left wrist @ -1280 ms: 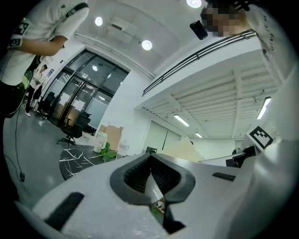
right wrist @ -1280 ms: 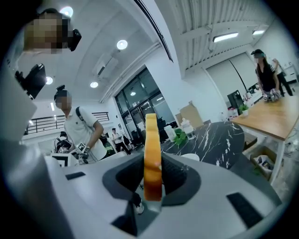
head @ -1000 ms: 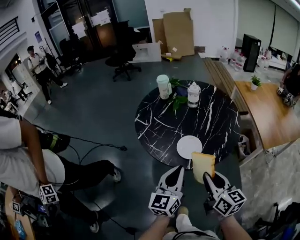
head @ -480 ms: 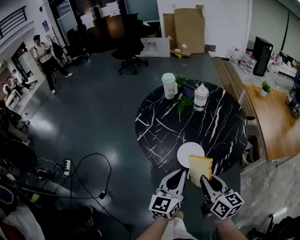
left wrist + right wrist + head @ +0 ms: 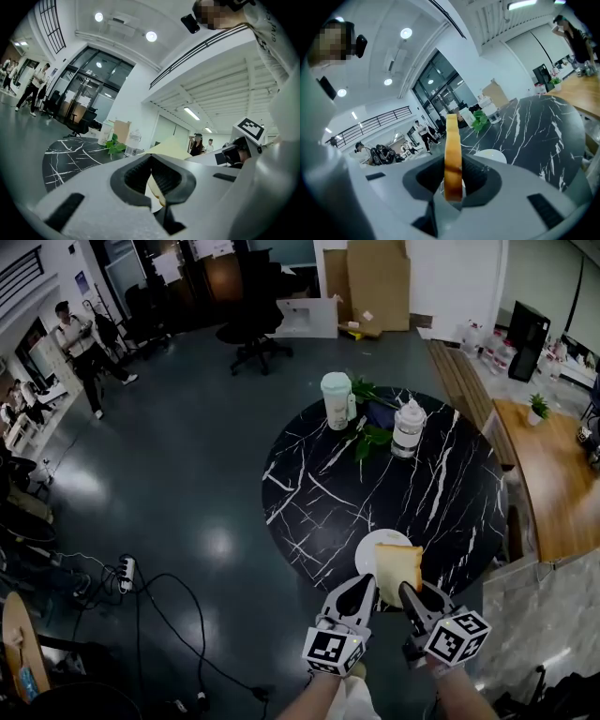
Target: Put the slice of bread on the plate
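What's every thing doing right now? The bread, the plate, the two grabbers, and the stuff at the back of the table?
slice of bread: held upright on its edge, not on the plate yet.
right gripper: shut on the slice of bread.
left gripper: shut, empty.
plate: bare, flat on the table.
cup: upright, lid on.
jar: upright, lid on.
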`<state>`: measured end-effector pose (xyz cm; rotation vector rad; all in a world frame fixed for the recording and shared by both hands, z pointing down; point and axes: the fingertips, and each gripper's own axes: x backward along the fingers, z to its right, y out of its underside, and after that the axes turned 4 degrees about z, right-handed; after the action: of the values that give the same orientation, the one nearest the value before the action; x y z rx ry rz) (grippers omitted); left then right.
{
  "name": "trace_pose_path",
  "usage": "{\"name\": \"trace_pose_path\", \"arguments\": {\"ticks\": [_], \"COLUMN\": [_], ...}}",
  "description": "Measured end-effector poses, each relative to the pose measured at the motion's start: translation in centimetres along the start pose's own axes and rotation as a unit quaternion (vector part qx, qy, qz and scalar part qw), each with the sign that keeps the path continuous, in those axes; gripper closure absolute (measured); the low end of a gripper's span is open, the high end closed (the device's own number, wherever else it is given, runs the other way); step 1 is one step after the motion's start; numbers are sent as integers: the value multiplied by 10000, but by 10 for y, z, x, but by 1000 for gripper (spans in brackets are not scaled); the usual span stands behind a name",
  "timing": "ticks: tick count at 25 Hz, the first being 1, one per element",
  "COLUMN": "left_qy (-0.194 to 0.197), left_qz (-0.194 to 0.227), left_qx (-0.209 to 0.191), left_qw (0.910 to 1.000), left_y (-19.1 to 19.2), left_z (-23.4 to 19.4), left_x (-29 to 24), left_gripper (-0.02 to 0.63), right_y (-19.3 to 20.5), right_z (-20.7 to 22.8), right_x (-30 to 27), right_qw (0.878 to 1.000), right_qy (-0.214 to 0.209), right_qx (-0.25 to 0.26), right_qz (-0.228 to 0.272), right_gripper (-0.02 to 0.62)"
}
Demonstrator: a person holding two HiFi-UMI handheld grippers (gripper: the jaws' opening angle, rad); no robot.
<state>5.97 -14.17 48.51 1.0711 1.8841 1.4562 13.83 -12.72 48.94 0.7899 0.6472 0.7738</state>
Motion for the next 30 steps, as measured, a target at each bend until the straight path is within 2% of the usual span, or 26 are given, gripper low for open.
{"name": "trace_pose_path", "arguments": {"ticks": [8, 12, 20, 26, 30], "left_qy": [-18, -48, 30, 46, 23], "left_qz": [-23, 29, 61, 39, 30], "left_qx": [-93, -41, 74, 116, 133], "left_qw": [10000, 10000, 10000, 9999, 9999], "left_y": [14, 17, 23, 25, 27], "left_z": [-20, -23, -15, -17, -20], "left_x": [-24, -27, -26, -22, -21], "left_gripper": [600, 600, 600, 599, 599], "right_y": [12, 19, 35, 48, 47], "right_z": [20, 31, 56, 65, 71], "right_x": [-40, -52, -67, -73, -76], "right_qw": [9984, 9942, 9675, 9510, 9491], "right_qy": [54, 86, 170, 249, 301], "right_qx": [-465, -989, -2412, -2952, -3024], "right_qz": [-303, -425, -737, -890, -825], "right_gripper": [503, 503, 503, 503, 503]}}
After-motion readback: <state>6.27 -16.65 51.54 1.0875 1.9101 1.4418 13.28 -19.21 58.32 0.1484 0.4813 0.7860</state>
